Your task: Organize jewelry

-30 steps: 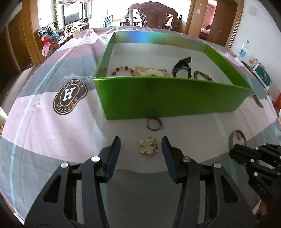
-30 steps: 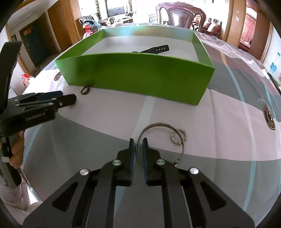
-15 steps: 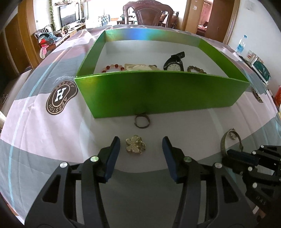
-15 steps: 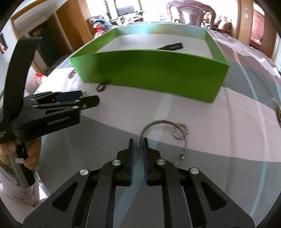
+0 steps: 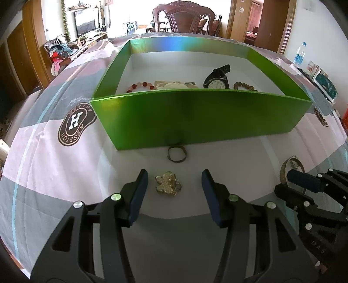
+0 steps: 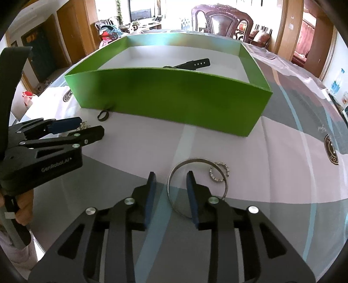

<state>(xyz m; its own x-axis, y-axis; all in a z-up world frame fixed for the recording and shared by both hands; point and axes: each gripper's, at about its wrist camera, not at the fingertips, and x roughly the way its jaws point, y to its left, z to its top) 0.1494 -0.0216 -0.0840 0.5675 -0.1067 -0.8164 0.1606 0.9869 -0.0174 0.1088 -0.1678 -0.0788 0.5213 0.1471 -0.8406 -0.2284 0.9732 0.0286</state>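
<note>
A green box holds a black watch, a red bead bracelet, a brown bead bracelet and a pale piece. A gold flower brooch lies on the cloth between the fingers of my open left gripper. A dark ring lies by the box wall. My right gripper is open over the left rim of a silver bangle, with a small sparkly ring beside it. The box and left gripper also show in the right wrist view.
The table has a pink, grey and white cloth with brown logo badges. A carved wooden chair stands beyond the box. A water bottle and packets sit at the far right edge.
My right gripper has opened from shut and now straddles the bangle's left rim. My left gripper stayed open and shifted so the brooch sits between its fingers.
</note>
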